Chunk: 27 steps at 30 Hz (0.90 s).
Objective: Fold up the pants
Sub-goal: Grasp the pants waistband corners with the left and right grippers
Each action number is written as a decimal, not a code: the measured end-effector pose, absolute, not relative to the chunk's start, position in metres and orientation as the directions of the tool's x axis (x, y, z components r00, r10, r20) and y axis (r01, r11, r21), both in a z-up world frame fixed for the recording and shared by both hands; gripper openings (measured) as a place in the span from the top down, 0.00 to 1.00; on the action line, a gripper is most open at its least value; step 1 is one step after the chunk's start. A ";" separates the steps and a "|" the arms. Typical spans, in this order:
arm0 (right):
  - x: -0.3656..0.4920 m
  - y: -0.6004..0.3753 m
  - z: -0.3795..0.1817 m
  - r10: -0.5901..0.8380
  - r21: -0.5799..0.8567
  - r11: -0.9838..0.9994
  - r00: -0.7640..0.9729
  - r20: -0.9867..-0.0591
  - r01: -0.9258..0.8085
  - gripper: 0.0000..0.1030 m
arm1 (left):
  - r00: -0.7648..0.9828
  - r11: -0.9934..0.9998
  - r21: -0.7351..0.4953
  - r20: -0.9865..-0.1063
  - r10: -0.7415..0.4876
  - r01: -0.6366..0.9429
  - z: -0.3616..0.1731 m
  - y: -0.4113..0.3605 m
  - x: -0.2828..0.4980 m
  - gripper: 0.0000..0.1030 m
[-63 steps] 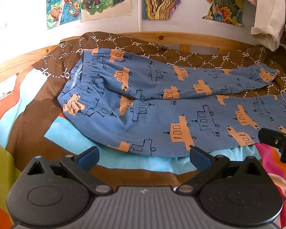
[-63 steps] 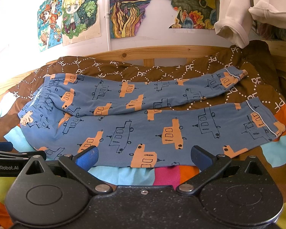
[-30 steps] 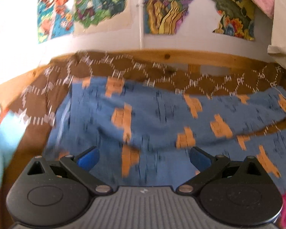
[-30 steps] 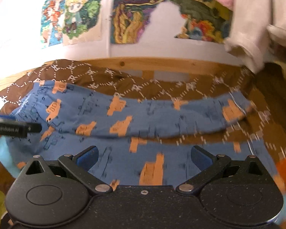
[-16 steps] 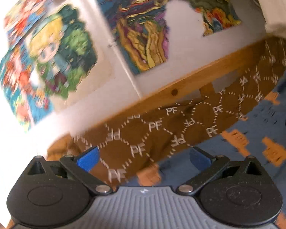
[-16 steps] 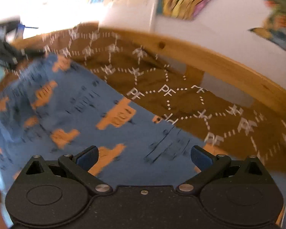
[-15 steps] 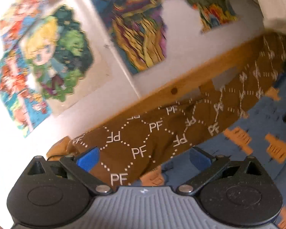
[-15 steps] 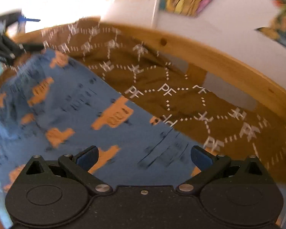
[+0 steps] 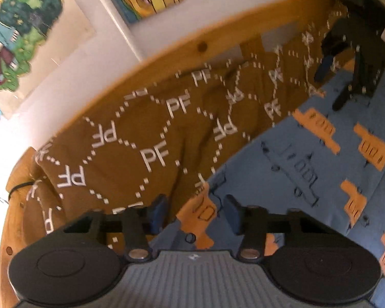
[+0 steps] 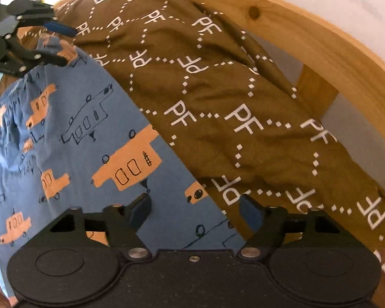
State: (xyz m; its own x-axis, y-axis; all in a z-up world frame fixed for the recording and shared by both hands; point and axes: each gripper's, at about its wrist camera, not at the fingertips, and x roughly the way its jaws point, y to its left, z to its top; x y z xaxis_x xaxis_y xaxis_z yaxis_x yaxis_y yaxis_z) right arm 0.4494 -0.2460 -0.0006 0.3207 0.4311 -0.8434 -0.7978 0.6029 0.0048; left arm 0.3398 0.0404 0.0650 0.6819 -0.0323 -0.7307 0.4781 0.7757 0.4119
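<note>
The blue pants (image 9: 308,169) with orange prints lay spread on a brown blanket (image 9: 151,138) marked with white letters, which was bunched against a wooden bed rail (image 9: 182,51).

The left claw (image 9: 193,211) was low at the far edge of the pants, its two blue-tipped fingers (image 9: 158,209) partly closed, with a gap between them. The pants' edge, with an orange print on it, sat inside that gap: the blanket lay off the claw's left finger and the blue cloth ran off to its right. Whether the fingers actually touched the cloth could not be told.

The right claw (image 10: 195,210) was also partly closed with a gap left, and the same long edge passed between its fingers (image 10: 251,214). Here the pants (image 10: 71,138) lay to the claw's left and the blanket (image 10: 243,102) to its right, rising to the rail (image 10: 320,43) beyond. No firm grip showed.

Each claw appeared in the other's view, farther along that edge: the right one (image 9: 333,87) up and to the right, the left one (image 10: 56,43) up and to the left. Drawings (image 9: 23,30) hung on the wall above the rail.
</note>
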 end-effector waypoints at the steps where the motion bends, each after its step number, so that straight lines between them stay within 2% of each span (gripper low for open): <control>1: 0.450 -0.245 -0.001 0.433 0.001 0.599 0.323 -0.841 -0.800 0.44 | 0.671 0.772 0.413 -0.741 -0.023 0.483 0.062 0.040 0.342 0.68; 2: 0.451 -0.244 -0.002 0.432 0.002 0.602 0.324 -0.841 -0.798 0.50 | 0.663 0.768 0.412 -0.748 -0.023 0.490 0.060 0.040 0.342 0.76; 3: 0.453 -0.244 -0.003 0.432 0.008 0.606 0.321 -0.842 -0.795 0.62 | 0.661 0.763 0.413 -0.750 -0.026 0.498 0.058 0.040 0.342 0.83; 4: 0.453 -0.243 -0.004 0.441 0.023 0.605 0.312 -0.841 -0.796 0.69 | 0.664 0.757 0.417 -0.747 -0.030 0.503 0.057 0.040 0.341 0.86; 6: 0.450 -0.241 -0.006 0.464 0.043 0.579 0.286 -0.838 -0.814 0.72 | 0.681 0.746 0.440 -0.731 -0.025 0.500 0.053 0.039 0.337 0.95; 9: 0.445 -0.239 -0.010 0.462 0.026 0.557 0.284 -0.840 -0.830 0.91 | 0.713 0.741 0.470 -0.701 -0.015 0.479 0.051 0.038 0.333 0.98; 11: 0.444 -0.240 -0.008 0.470 0.015 0.567 0.308 -0.827 -0.824 0.90 | 0.726 0.739 0.483 -0.687 -0.013 0.470 0.052 0.037 0.331 0.98; 12: 0.443 -0.242 -0.005 0.483 0.014 0.570 0.321 -0.815 -0.822 0.85 | 0.736 0.732 0.496 -0.677 -0.010 0.466 0.052 0.036 0.329 0.98; 13: 0.443 -0.243 -0.002 0.494 0.014 0.572 0.331 -0.804 -0.820 0.85 | 0.747 0.729 0.509 -0.664 -0.005 0.458 0.052 0.035 0.328 0.98; 14: 0.444 -0.242 -0.001 0.495 0.011 0.568 0.331 -0.803 -0.823 0.86 | 0.752 0.730 0.513 -0.659 -0.002 0.451 0.052 0.035 0.327 0.98; 16: 0.444 -0.238 -0.002 0.471 -0.023 0.553 0.335 -0.816 -0.833 0.97 | 0.756 0.741 0.507 -0.655 -0.001 0.440 0.051 0.034 0.328 0.98; 22: 0.441 -0.236 -0.003 0.437 -0.087 0.567 0.390 -0.811 -0.819 1.00 | 0.789 0.771 0.511 -0.615 0.017 0.381 0.053 0.035 0.328 0.99; 27: 0.432 -0.230 0.019 0.405 -0.233 0.647 0.586 -0.702 -0.726 1.00 | 0.850 0.792 0.551 -0.520 0.079 0.263 0.066 0.030 0.330 0.99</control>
